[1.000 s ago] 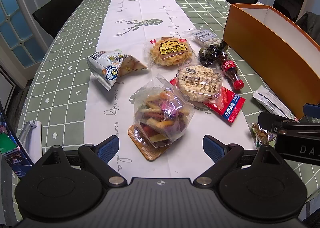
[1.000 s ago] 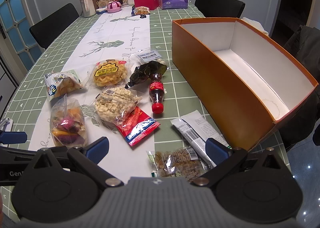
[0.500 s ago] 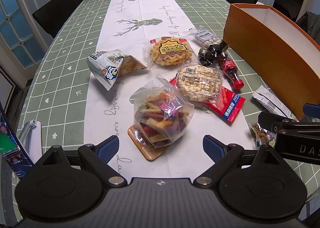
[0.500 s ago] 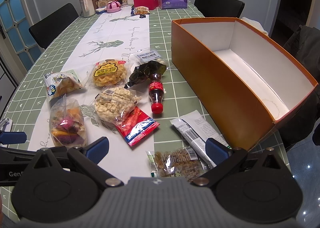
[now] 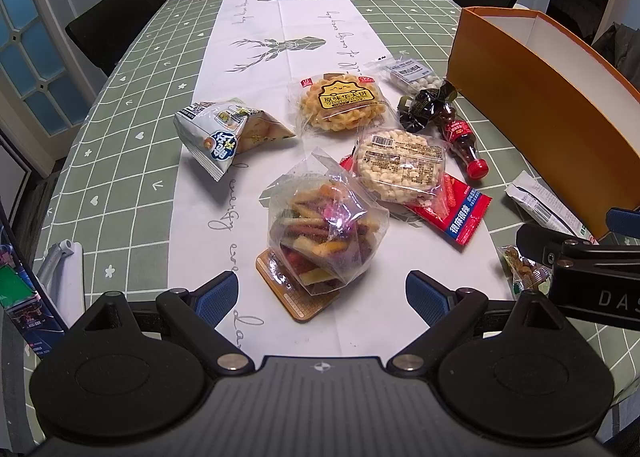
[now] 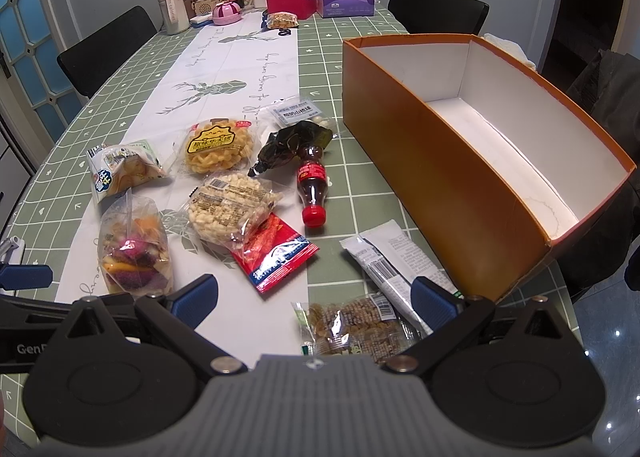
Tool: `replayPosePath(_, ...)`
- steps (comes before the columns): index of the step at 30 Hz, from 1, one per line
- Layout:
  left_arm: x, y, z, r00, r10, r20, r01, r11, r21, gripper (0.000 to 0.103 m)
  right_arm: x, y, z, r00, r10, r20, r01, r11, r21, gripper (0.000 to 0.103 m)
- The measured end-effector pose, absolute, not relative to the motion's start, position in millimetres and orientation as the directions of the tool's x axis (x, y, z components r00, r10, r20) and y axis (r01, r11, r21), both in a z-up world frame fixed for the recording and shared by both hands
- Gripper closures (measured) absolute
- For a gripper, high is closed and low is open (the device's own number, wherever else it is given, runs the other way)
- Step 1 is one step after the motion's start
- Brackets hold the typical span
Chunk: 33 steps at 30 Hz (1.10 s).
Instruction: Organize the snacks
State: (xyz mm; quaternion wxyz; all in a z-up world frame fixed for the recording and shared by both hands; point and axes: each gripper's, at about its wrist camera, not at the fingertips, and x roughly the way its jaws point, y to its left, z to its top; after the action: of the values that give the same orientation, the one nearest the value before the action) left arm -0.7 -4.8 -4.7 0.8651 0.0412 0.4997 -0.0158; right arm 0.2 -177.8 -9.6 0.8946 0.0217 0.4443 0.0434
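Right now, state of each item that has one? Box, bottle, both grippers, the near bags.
orange box: open-topped, empty, upright
cola bottle: lying on its side, red cap on
mixed-chip bag: sealed, standing on a coaster
puffed-rice pack: flat, overlapping the red packet
nut packet: flat, sealed
left gripper: open, holding nothing
right gripper: open, holding nothing

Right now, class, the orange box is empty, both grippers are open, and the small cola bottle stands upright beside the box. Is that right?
Not quite. The small cola bottle lies on its side, red cap toward the camera; the right wrist view shows it. The rest holds: the orange box is empty, and the left gripper and right gripper are both open.
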Motion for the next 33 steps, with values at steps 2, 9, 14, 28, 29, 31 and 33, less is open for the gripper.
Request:
replayPosePath(2,-1,-5,-5,0.501,0.014,-0.866,0.069,0.996,0.056,0.0,0,-178,-10,0.601,0.097,-0.793,-0.059,0.995,0.077,0.003)
replayPosePath(9,0,-4,-5,0.502,0.012,-0.865,0.071,0.996,0.056,0.0,1,-177,-10,0.602,0.096,-0.793,-0.059,0.995,0.076,0.003)
replayPosePath(14,5,5,3,0.52,-0.027,-0.854,0.067,0.998,0.009,0.0,2,-181,-4,0.619,0.138,-0.773,-0.105,0.99,0.093,0.003)
replayPosePath(28,23,36,9,0.599,-0.07,-0.798,0.013,0.997,-0.077,0.0,28,-189,6,0.654,0.268,-0.707,-0.246,0.96,0.136,0.003)
replayPosePath(29,24,37,8,0.603,-0.076,-0.794,0.013,0.996,-0.086,0.0,31,-190,6,0.652,0.279,-0.705,-0.248,0.957,0.15,0.003)
replayPosePath(31,26,37,6,0.606,-0.085,-0.791,0.019,0.995,-0.093,0.0,40,-193,6,0.642,0.318,-0.698,-0.257,0.947,0.195,0.003)
replayPosePath(33,28,37,5,0.606,-0.091,-0.79,0.02,0.995,-0.099,0.0,50,-196,5,0.634,0.324,-0.702,-0.238,0.946,0.221,0.003)
